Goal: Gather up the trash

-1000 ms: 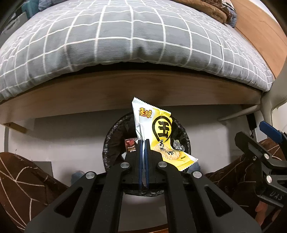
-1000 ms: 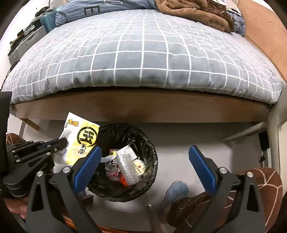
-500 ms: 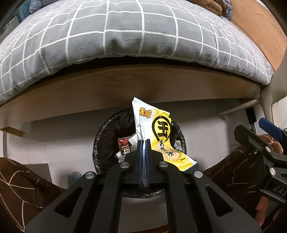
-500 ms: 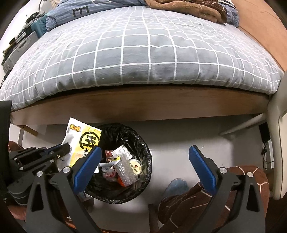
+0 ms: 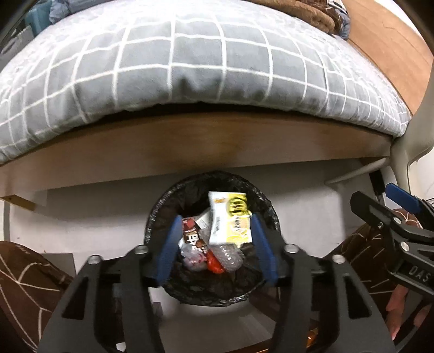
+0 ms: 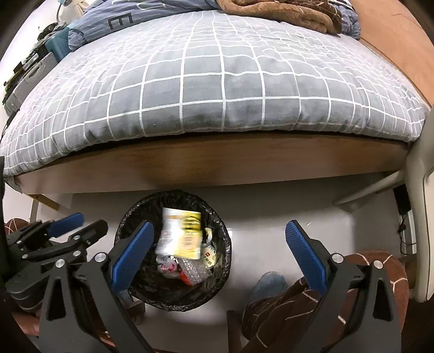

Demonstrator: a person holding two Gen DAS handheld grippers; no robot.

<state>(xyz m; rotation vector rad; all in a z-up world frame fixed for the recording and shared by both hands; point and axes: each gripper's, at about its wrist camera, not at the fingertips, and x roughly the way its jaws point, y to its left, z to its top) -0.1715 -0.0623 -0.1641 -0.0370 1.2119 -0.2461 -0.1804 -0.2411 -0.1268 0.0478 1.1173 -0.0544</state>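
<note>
Snack packet in the bin

Your left gripper (image 5: 217, 244) has just been opening — nothing between its jaws; the yellow snack packet (image 5: 230, 220) sits inside the black-lined trash bin (image 6: 222, 260). Your right gripper (image 6: 217, 252) gapes wide, empty.

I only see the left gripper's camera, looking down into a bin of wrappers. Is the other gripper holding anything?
Observer: No. The right gripper is open and empty.
Operator: What is below it?
Observer: The bin lined with a black bag sits under its left side, with bare floor under its right. The yellow snack packet lies on top of the trash.
Operator: And on the bed?
Observer: At its far left corner, a blue cloth with large letters lies beyond the checked grey quilt.
</note>
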